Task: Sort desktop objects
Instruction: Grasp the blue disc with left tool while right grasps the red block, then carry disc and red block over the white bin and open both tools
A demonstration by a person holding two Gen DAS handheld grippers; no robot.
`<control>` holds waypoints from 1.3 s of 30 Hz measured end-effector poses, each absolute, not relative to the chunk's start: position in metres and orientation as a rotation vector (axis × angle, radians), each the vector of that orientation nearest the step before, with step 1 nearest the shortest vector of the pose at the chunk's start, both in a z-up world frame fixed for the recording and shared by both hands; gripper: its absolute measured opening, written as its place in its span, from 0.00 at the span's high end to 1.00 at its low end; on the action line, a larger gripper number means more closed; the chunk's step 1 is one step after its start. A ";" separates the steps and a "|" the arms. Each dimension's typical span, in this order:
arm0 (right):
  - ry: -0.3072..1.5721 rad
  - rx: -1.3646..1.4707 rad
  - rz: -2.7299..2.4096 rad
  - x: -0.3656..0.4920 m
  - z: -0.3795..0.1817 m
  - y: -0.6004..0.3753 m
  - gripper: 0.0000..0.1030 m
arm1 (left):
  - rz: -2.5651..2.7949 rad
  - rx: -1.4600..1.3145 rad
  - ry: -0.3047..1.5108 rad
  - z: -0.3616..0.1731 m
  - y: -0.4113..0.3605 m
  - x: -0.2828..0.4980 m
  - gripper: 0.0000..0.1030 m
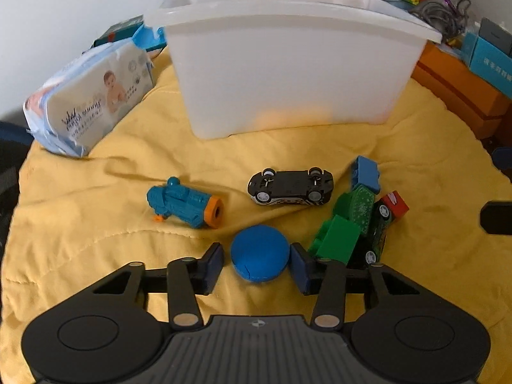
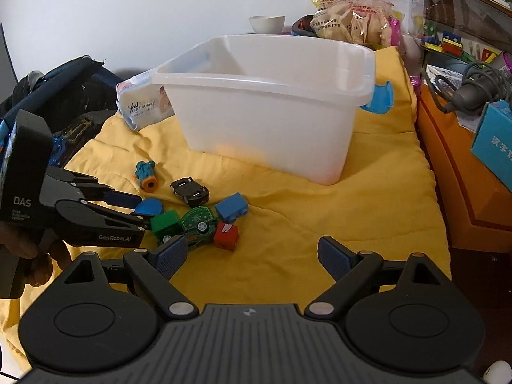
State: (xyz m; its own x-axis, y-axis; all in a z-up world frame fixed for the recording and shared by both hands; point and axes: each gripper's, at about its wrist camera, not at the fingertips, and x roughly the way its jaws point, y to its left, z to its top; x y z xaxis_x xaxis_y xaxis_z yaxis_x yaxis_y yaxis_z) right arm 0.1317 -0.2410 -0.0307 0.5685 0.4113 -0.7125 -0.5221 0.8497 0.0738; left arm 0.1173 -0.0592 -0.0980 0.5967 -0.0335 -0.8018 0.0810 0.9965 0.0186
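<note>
**Left jaws bracketing blue disc, right gripper idle**

Left gripper (image 1: pixel 256 264) is down on the yellow quilted cloth (image 1: pixel 128 249) with the round blue disc (image 1: pixel 260 252) between its pads. Right pad looks to touch the disc edge, left pad shows a thin gap, so no grip yet. Right gripper (image 2: pixel 252 257) hangs wide apart over bare cloth, nothing between its fingers. Just right of the disc: green plastic block (image 1: pixel 339 240), green toy car (image 1: pixel 371 220), red cube (image 1: pixel 396 203), blue brick (image 1: pixel 366 172), all bunched together. Black toy car (image 1: pixel 289 187) lies overturned; teal-and-orange toy (image 1: pixel 182 203) sits apart. Translucent white plastic bin (image 1: pixel 288 73) stands behind, upright.
</note>
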 end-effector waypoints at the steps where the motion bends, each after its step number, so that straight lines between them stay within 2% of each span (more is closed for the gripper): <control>1: 0.795 -0.159 0.552 0.133 -0.033 -0.238 0.11 | -0.070 0.049 0.924 -0.097 -0.058 0.116 0.59; 3: 0.791 -0.178 0.542 0.136 -0.039 -0.231 0.14 | -0.060 0.059 0.908 -0.094 -0.057 0.113 0.60; 7: 0.808 -0.205 0.530 0.143 -0.054 -0.217 0.43 | -0.033 0.022 0.909 -0.090 -0.045 0.106 0.60; 14: 0.829 -0.220 0.526 0.148 -0.078 -0.197 0.44 | -0.018 0.003 0.886 -0.074 -0.029 0.090 0.59; 16: 0.837 -0.218 0.525 0.151 -0.082 -0.193 0.60 | -0.017 0.004 0.880 -0.072 -0.028 0.086 0.59; 21: 0.846 -0.219 0.518 0.159 -0.089 -0.189 0.70 | -0.036 0.023 0.884 -0.071 -0.031 0.078 0.59; 22: 0.844 -0.216 0.527 0.158 -0.088 -0.190 0.79 | -0.037 0.020 0.885 -0.071 -0.030 0.078 0.59; 28: 0.797 -0.175 0.551 0.147 -0.067 -0.206 0.79 | -0.040 -0.011 0.861 -0.061 -0.031 0.078 0.59; 39: 0.671 -0.052 0.518 0.145 0.002 -0.240 0.79 | -0.037 -0.067 0.743 -0.002 -0.029 0.101 0.59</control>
State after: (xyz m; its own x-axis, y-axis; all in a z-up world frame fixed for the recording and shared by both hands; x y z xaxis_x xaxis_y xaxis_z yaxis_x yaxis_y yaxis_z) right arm 0.1445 -0.2398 0.0025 0.6620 0.4418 -0.6055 -0.4744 0.8724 0.1179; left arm 0.1006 -0.0288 -0.0017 0.7358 -0.0569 -0.6748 0.0096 0.9972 -0.0737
